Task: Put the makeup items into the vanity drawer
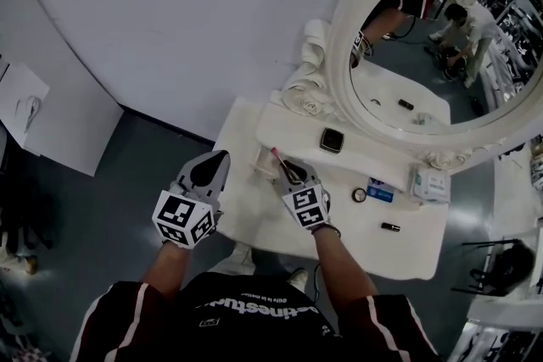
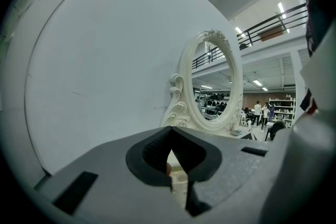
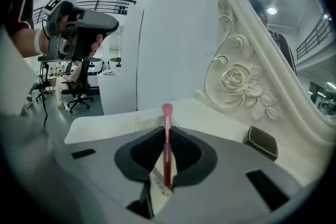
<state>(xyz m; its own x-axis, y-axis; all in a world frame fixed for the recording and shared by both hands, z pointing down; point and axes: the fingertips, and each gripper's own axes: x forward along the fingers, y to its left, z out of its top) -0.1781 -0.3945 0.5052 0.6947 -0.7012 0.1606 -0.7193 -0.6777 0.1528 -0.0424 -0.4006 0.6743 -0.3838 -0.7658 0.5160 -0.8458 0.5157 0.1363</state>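
Note:
My right gripper (image 1: 287,169) is shut on a slim pink makeup brush (image 3: 167,149), whose pale pink head (image 1: 274,153) sticks out past the jaws over the left part of the white vanity top (image 1: 254,216). Just under the brush tip lies a small white drawer-like piece (image 1: 261,168); I cannot tell whether it is open. My left gripper (image 1: 222,157) hangs off the vanity's left edge with its jaw tips (image 2: 169,131) together and nothing between them.
A black compact (image 1: 332,140) sits on the raised shelf below the oval mirror (image 1: 365,55). To the right lie a small round item (image 1: 360,195), a blue item (image 1: 380,194), a white box (image 1: 431,184) and a black tube (image 1: 390,226). A white wall stands behind.

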